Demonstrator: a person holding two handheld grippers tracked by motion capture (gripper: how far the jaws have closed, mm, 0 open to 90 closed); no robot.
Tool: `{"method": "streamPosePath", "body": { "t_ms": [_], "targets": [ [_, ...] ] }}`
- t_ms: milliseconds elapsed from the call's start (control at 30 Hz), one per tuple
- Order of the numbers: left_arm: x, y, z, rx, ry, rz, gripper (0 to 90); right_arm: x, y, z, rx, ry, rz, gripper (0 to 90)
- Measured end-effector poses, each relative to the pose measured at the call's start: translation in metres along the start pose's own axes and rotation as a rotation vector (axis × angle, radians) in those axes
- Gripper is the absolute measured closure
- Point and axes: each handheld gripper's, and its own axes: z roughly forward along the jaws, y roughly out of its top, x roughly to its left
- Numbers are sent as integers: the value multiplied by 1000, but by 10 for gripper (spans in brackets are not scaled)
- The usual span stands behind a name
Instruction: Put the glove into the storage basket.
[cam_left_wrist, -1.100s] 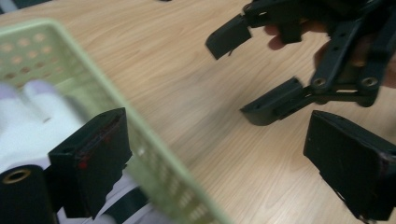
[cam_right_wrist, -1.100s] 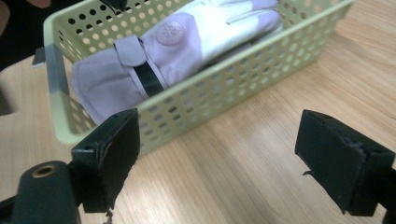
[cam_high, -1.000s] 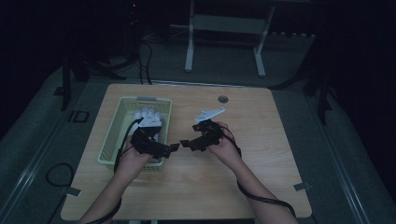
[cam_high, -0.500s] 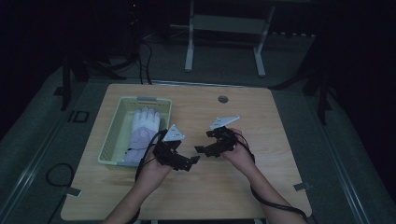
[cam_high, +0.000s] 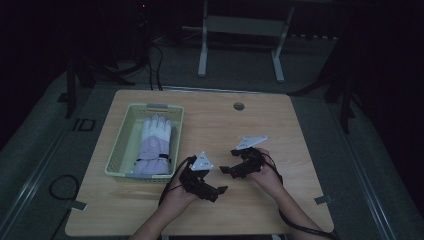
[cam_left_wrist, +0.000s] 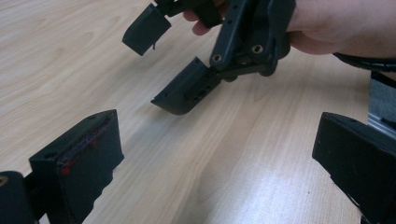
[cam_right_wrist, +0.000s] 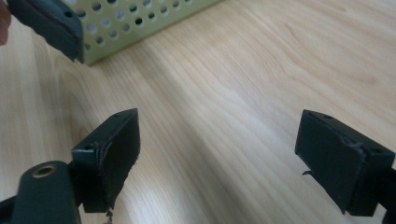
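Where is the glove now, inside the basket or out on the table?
Inside. The white glove lies flat in the green basket, fingers toward the far end.

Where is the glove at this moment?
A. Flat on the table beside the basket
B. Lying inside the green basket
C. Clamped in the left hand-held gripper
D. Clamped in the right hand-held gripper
B: in the high view the glove lies inside the green basket, while the left hand-held gripper and the right hand-held gripper are both open over bare table with nothing between their jaws.
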Motion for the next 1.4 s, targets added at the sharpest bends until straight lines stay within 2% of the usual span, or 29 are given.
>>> {"method": "streamPosePath", "body": {
  "t_ms": [167,233,300,333,367,467,533,633,733,867,1000,1100,1200,1333,1400],
  "targets": [
    [-8,-5,11,-1,-24,22,18,-4,-15,-7,-20,-6,-1,138],
    [-11,-8,14,-9,-45,27,18,-5,-20,-9,-13,-6,9,137],
    [-11,-8,14,-9,-45,27,18,-5,-22,-10,-3,-11,15,137],
    [-14,-12,21,-14,-67,33,18,-4,-26,-11,7,-16,14,138],
    [-15,-13,23,-20,-71,30,18,-4,-28,-11,4,-8,16,137],
    [-18,-16,28,-17,-72,36,18,-3,-32,-13,-2,-13,10,137],
    [-20,-18,31,-7,-64,59,18,-4,-35,-16,-27,-10,18,135],
    [-25,-19,33,-12,-60,80,18,-3,-37,-20,-41,-9,24,134],
    [-28,-20,35,-27,-69,82,18,-3,-41,-24,-50,-8,20,134],
    [-29,-23,37,-33,-70,83,18,-3,-48,-27,-43,-8,10,135],
    [-30,-28,39,-49,-74,117,19,-2,-56,-28,-25,-2,21,136],
    [-30,-29,40,-58,-77,119,19,-1,-58,-29,-32,10,22,136],
    [-32,-34,41,-58,-79,113,19,0,-63,-30,-27,-6,8,135],
    [-35,-35,42,-62,-83,119,19,0,-69,-34,-46,-3,29,128],
    [-36,-37,45,-44,-80,129,19,0,-72,-36,-56,2,42,127]
  ]
}}
